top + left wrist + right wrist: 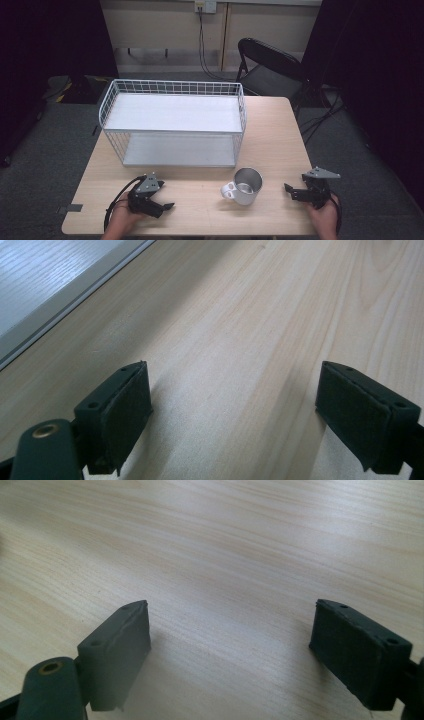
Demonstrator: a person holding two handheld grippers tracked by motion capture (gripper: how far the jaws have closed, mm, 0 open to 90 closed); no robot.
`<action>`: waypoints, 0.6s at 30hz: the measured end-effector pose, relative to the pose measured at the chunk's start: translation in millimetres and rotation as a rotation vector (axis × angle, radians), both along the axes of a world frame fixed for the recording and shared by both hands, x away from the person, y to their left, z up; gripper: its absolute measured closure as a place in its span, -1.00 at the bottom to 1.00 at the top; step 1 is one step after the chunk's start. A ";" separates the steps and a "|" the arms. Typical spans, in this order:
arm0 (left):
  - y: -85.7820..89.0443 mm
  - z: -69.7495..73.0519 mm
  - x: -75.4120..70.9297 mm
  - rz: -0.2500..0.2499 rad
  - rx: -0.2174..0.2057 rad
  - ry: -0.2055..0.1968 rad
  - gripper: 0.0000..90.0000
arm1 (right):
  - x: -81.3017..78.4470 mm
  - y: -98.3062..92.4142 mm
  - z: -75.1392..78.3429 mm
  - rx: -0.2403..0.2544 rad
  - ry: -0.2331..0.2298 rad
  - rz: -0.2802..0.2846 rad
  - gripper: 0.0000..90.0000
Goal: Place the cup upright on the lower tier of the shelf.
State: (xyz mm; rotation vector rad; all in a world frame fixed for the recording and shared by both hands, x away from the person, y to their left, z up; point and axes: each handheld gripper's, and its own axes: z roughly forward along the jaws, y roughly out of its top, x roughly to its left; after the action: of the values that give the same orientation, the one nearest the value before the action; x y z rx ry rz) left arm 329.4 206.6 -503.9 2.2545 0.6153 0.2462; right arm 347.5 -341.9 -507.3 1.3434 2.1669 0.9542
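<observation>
No legible text, labels, brands, numbers or signs on any surface. Checked the white wire two-tier shelf rack (172, 127), the shiny steel mug (243, 186) just in front of that rack, and the pale wooden table (270, 130): all unmarked.

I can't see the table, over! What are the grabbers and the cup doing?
Left gripper, right gripper: open, empty. Metal mug upright between them, untouched. Wire shelf behind.

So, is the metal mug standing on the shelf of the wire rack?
No, the mug stands on the table, in front of the wire rack.
</observation>
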 end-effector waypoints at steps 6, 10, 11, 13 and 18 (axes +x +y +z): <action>0.0 0.0 0.1 0.000 0.000 0.001 -0.69 | -4.6 3.3 0.8 0.003 0.009 0.015 -0.65; 0.1 0.0 0.1 0.001 -0.001 0.001 -0.68 | -4.3 6.0 4.7 0.012 0.040 0.044 -0.59; 0.1 0.0 0.1 0.001 -0.001 0.001 -0.68 | -4.5 7.1 5.8 0.022 0.043 0.055 -0.59; 0.1 0.1 0.1 0.002 0.000 0.000 -0.68 | -5.1 9.7 9.0 0.019 0.039 0.062 -0.61; 0.1 0.1 0.1 0.002 0.000 0.001 -0.68 | -4.9 17.7 21.9 0.032 0.025 0.099 -0.63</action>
State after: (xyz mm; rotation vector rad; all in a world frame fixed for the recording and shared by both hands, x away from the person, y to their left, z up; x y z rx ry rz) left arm 329.5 206.8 -503.8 2.2539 0.6175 0.2460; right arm 342.6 -324.2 -485.5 1.2792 2.2639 1.0177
